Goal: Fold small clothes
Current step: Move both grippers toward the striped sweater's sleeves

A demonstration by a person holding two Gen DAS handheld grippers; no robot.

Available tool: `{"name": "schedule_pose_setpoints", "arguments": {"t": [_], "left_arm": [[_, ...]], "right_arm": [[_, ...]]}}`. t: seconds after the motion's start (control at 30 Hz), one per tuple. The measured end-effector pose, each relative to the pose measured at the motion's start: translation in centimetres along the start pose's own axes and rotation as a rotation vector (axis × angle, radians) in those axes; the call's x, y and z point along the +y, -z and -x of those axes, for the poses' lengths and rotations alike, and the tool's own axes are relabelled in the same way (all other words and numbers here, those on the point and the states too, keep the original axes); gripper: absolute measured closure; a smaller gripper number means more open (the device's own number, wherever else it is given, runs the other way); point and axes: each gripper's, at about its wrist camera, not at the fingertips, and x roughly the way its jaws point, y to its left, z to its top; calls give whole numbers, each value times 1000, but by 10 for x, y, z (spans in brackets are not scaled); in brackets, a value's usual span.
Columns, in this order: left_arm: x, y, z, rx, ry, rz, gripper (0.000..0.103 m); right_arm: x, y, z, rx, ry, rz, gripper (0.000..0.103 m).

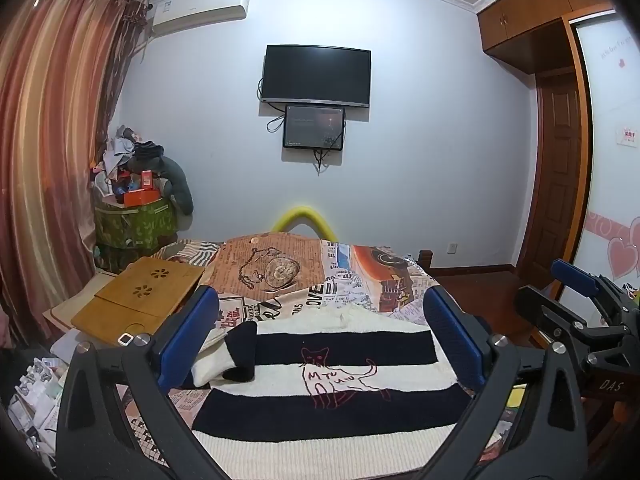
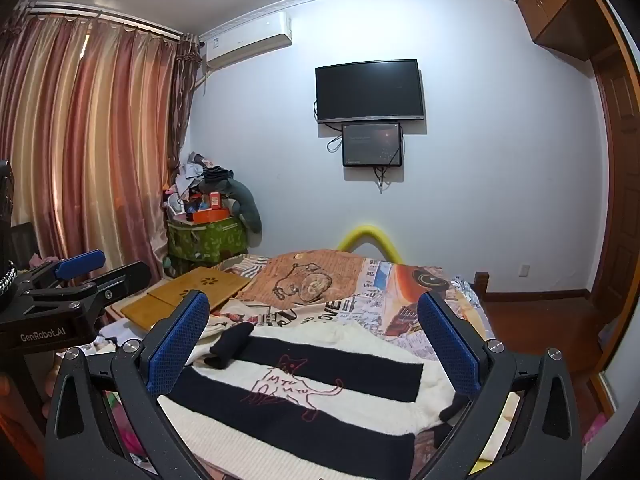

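A small black-and-white striped sweater with a red cat outline lies flat on the bed, front up; it also shows in the right wrist view. Its left sleeve is folded in over the body, black cuff up. The right sleeve's black cuff lies at the sweater's right edge. My left gripper is open and empty, held above the sweater. My right gripper is open and empty too, just to the right of the left one; each shows in the other's view.
The bed has a printed newspaper-pattern cover. A wooden lap tray lies at its left side. A green bin piled with clothes stands by the curtains. A TV hangs on the far wall. A wardrobe is right.
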Motion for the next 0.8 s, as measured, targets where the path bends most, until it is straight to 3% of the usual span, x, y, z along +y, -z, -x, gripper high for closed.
{"name": "schedule_pose_setpoints", "arguments": {"t": [0.53,0.8], "left_arm": [[-1,0,-2,4,-2,-4,0],[6,-4,-44,45,0,-35,0]], "right_arm": [[-2,2,-2,12,1,2,0],[-12,4,-26,57,21,-6,0]]}}
